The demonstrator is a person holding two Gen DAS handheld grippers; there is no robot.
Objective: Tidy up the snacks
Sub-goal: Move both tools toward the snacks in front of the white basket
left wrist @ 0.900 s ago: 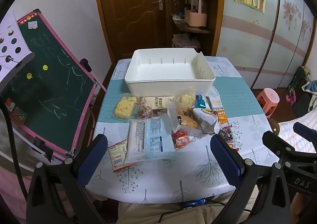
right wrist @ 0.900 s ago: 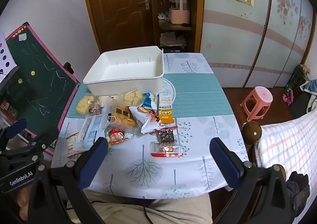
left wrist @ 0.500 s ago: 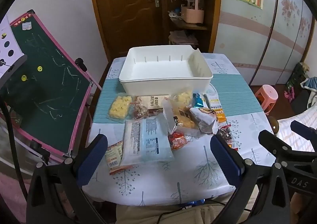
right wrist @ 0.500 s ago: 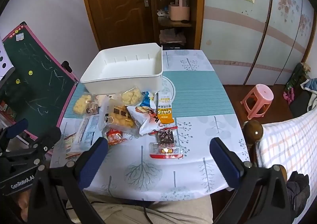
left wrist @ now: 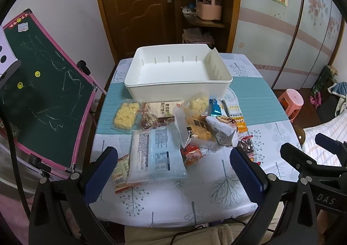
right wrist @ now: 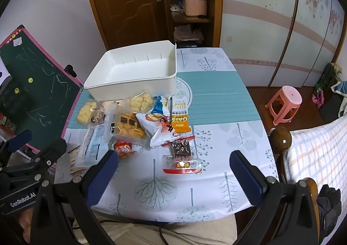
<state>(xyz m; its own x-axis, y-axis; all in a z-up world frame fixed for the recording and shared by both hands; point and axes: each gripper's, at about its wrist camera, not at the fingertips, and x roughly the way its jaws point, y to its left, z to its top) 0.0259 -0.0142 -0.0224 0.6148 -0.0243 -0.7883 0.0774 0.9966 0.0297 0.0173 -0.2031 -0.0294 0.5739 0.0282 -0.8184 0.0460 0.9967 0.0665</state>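
Observation:
An empty white bin [left wrist: 177,87] stands at the far side of the table; it also shows in the right wrist view [right wrist: 132,87]. Several snack packs lie in front of it: a large blue-white pack [left wrist: 156,153], a yellow pack [left wrist: 125,115], an orange oats sachet [right wrist: 180,118] and a red-edged dark pack [right wrist: 182,156]. My left gripper [left wrist: 173,171] is open and empty above the table's near edge, just short of the blue-white pack. My right gripper [right wrist: 173,175] is open and empty, hovering near the red-edged pack.
A green chalkboard with a pink frame [left wrist: 41,93] leans at the table's left side. A pink stool [right wrist: 284,104] stands on the floor to the right. A chair post [right wrist: 279,136] and checked cloth sit at the table's right edge. A wooden door and shelves are behind.
Both grippers have moved a little forward and lower toward the table, so the snacks and the bin look larger. Both grippers stay open, and nothing on the table has moved.

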